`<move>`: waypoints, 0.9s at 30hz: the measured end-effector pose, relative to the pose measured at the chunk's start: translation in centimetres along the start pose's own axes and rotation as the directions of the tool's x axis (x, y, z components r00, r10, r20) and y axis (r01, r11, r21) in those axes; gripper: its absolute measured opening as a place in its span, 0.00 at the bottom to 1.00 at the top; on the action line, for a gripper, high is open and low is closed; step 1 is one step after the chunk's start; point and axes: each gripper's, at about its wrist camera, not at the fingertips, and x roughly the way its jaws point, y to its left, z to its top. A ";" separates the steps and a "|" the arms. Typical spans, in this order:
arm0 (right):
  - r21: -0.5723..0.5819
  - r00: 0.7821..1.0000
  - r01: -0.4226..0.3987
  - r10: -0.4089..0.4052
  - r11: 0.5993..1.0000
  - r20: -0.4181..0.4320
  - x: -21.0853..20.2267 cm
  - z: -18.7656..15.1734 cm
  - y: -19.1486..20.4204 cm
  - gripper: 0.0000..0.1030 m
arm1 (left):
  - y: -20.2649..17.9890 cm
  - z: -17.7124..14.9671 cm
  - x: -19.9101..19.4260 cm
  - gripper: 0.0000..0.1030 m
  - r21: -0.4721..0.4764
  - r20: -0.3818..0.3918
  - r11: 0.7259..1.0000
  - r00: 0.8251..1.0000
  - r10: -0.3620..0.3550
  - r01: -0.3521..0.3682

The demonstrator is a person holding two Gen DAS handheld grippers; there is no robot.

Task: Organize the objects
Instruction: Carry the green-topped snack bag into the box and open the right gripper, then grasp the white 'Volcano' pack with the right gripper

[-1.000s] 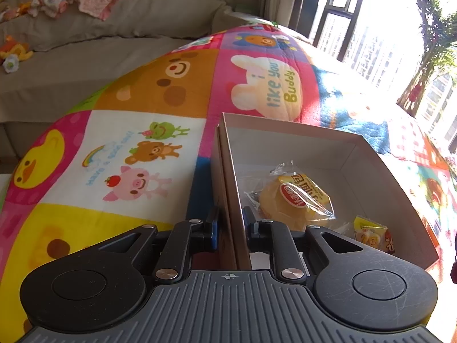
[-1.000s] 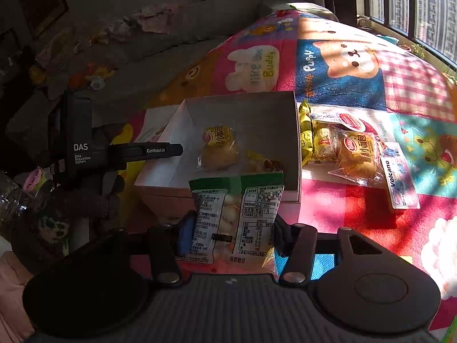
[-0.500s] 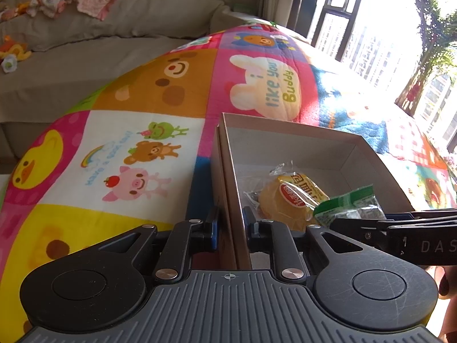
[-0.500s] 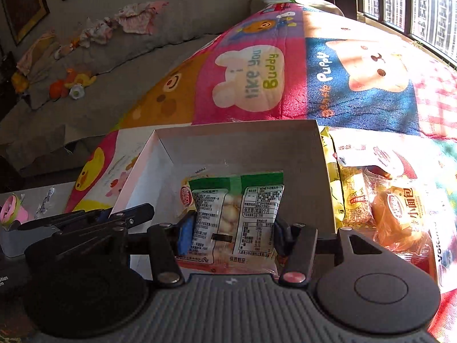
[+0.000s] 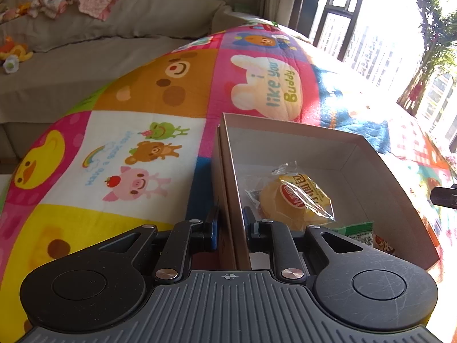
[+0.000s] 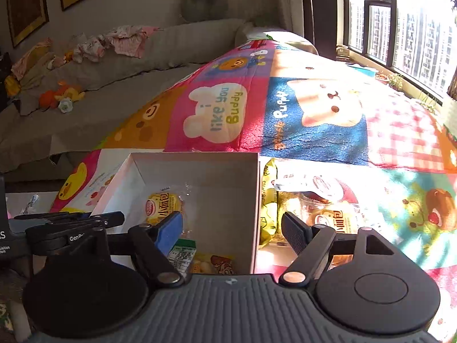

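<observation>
A: Pinching the near wall of the cardboard box [image 5: 288, 140], left gripper [image 5: 230, 223] fingers nearly together, one pad outside and one inside, steadying it on the patchwork blanket [image 5: 148, 91].

B: Right gripper [image 6: 232, 230] spreading wide, jaws just opening, nothing between the pads now. Lying below it on the box floor, the green-topped snack packet [image 6: 182, 253], released and resting beside a second small cartoon-printed packet [image 6: 214, 263].

A: Sitting further in, the wrapped bun [image 5: 297, 200], slanting across the floor in the left wrist view, crimped end toward the far left corner.

B: Waiting outside the right wall, more wrapped buns [image 6: 337, 220] and a yellow packet [image 6: 268, 200] leaning against the box, long axis running along that wall.

A: Judging all of these light, soft and crinkly; film probably slippery, the buns squashing easily.

B: Taking hold best at a sealed edge or across the narrow width, closing gently, not crushing the middle.

A: Green packet's long axis running roughly toward the right gripper, green end pointing away from it, though mostly hidden behind the finger.

B: Box itself stiff but thin-walled, likely sliding on the blanket unless held.
</observation>
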 end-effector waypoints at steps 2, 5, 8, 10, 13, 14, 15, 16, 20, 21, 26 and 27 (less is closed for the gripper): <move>-0.004 0.994 0.108 -0.108 0.994 0.000 0.3 -0.6 -3.0 0.75 | -0.1 0.0 0.0 0.18 0.002 0.000 1.000 1.000 0.004 -0.004; 0.003 0.977 0.213 -0.213 0.977 -0.028 1.6 -1.7 -6.9 0.75 | -0.1 0.1 0.0 0.18 0.005 -0.002 1.000 1.000 0.007 -0.007; 0.060 0.973 0.219 -0.214 0.974 -0.082 3.2 -2.7 -9.9 0.75 | 0.0 0.1 0.0 0.18 0.005 -0.004 1.000 1.000 0.005 -0.005; 0.090 0.977 0.195 -0.186 0.977 -0.099 4.0 -3.3 -10.7 0.75 | -0.1 0.1 0.0 0.18 0.008 -0.005 1.000 1.000 0.006 -0.006; 0.086 0.986 0.147 -0.139 0.985 -0.095 4.8 -3.6 -10.3 0.75 | -0.2 0.1 0.0 0.18 0.013 -0.006 1.000 1.000 0.010 -0.010; 0.076 0.988 0.136 -0.129 0.988 -0.090 4.9 -3.6 -9.9 0.75 | -0.2 0.1 0.0 0.18 0.014 -0.007 1.000 1.000 0.012 -0.012; 0.068 0.990 0.120 -0.114 0.990 -0.087 5.1 -3.5 -9.6 0.75 | -0.3 0.1 0.0 0.18 0.016 -0.007 1.000 1.000 0.015 -0.015; 0.065 0.991 0.103 -0.098 0.993 -0.086 5.4 -3.4 -9.3 0.75 | -0.3 0.1 0.0 0.17 0.019 -0.007 1.000 1.000 0.017 -0.017; 0.057 0.994 0.075 -0.070 0.996 -0.083 5.6 -3.3 -8.9 0.68 | -0.4 0.1 0.0 0.17 0.022 -0.011 1.000 1.000 0.021 -0.021; 0.057 0.994 0.074 -0.070 0.996 -0.081 5.6 -3.4 -9.0 0.68 | -0.4 0.1 0.0 0.17 0.024 -0.012 0.999 1.000 0.022 -0.022; 0.117 0.993 0.105 -0.099 0.988 -0.058 4.7 -4.0 -10.6 0.67 | -0.4 0.2 0.0 0.17 0.030 -0.017 0.999 1.000 0.023 -0.023; 0.132 0.993 0.106 -0.099 0.986 -0.059 4.7 -4.2 -10.9 0.68 | -0.4 0.2 0.0 0.17 0.031 -0.016 0.999 1.000 0.023 -0.023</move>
